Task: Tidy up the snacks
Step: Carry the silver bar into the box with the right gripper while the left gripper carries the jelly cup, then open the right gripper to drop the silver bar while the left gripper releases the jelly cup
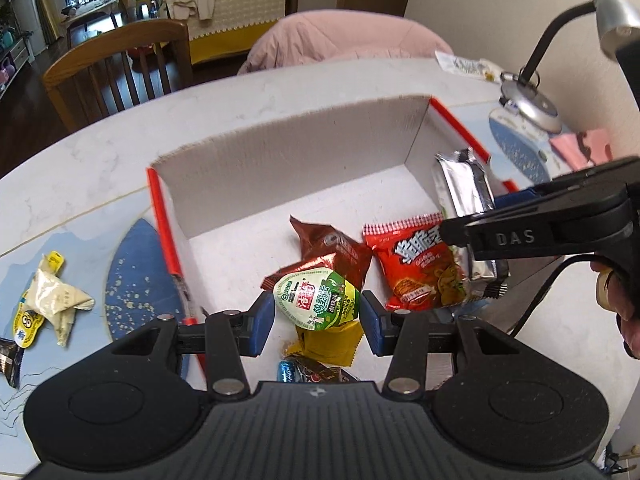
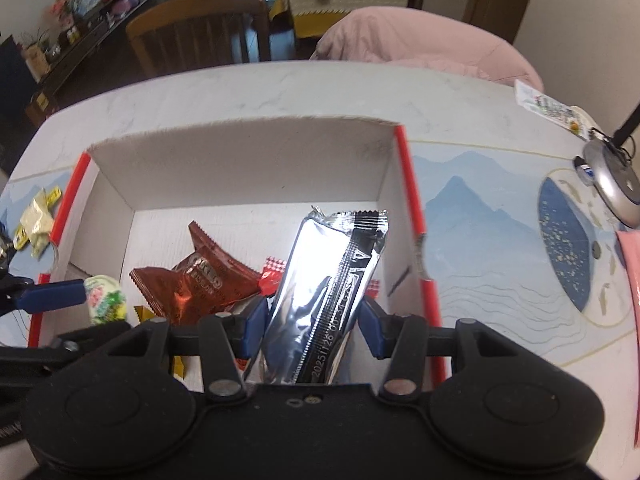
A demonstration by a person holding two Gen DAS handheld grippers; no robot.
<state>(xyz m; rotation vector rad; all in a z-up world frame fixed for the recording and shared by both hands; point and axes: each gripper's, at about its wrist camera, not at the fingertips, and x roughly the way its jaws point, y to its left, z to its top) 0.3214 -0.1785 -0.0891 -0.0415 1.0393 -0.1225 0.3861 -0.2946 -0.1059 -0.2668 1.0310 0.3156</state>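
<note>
My left tongs (image 1: 317,322) pinch a green-and-white snack cup (image 1: 316,299), its blue pads pressed against the cup's 2 sides, and I hold it above the near end of the cardboard box (image 1: 280,148). My right tongs (image 2: 308,330) pinch a long silver packet (image 2: 328,276) that stands up between the pads and leans toward the far wall of the same box. From the left wrist view the right tongs come in from the right side, with the silver packet hanging over the box's right half.

The box is open-topped, white inside, with red edges along its left and right rims. It sits in the middle of the table (image 1: 240,104). Inside on the box floor lie a brown foil packet (image 1: 332,248) near the centre and a red chip bag (image 1: 416,264) just to its right, the 2 touching. A yellow wrapper (image 1: 332,340) and a dark packet with a blue end (image 1: 312,372) lie nearer me, partly hidden under my left tongs.

Outside the box, on the table's left, there is a crumpled pale wrapper (image 1: 56,300) beside a yellow sachet (image 1: 30,322). On the far right stands a desk lamp (image 1: 532,96) with a round silver base. A wooden chair (image 1: 120,68) and a pink padded seat (image 1: 344,36) are at the table's far edge.
</note>
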